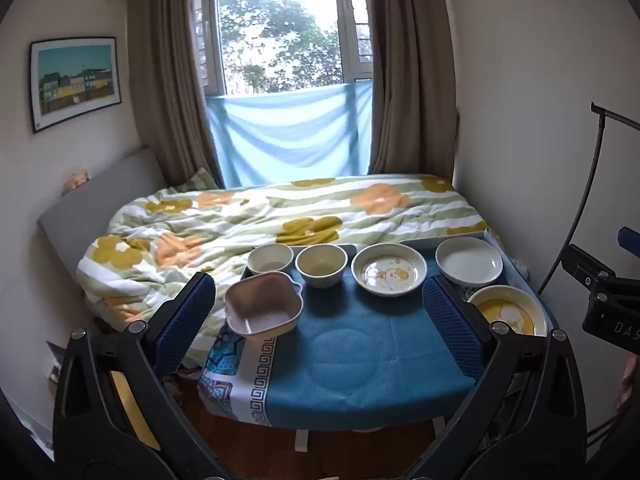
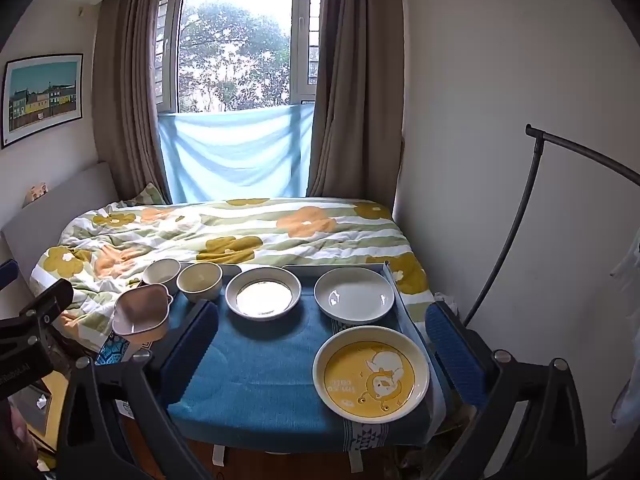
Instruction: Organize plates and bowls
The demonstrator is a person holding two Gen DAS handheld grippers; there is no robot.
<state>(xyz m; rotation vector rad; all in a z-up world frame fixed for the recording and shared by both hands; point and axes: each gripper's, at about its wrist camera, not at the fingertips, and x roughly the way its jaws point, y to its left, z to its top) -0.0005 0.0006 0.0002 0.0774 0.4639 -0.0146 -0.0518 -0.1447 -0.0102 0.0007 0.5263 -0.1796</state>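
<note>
Left gripper [image 1: 318,312] is hanging wide open over the near edge of the table, holding nothing; its blue pads [image 1: 186,320] have a knurled, mesh-like texture. Right gripper [image 2: 320,344] is likewise spread wide, empty, with the same textured pads [image 2: 454,354].

Blue tablecloth [image 2: 256,376] is covering the table: soft woven fabric, white key-pattern border on the left side.

Yellow plate [image 2: 371,374], glossy ceramic, round, cartoon print, is sitting nearest at the right, between the right jaws but not touching either. Pink bowl [image 1: 262,308], matte, squarish with rounded corners, is sitting at the left table edge, just inside the left gripper's left finger, not touching as far as I can tell.

Further back, a row: two cream round bowls [image 1: 270,258] [image 1: 321,266], a shallow rimmed dish [image 1: 389,274] with a duck print, and a plain white plate [image 1: 469,261]. All apart from the jaws.

Behind them, a floral quilt [image 1: 280,208] is lying rumpled on the bed.
</note>
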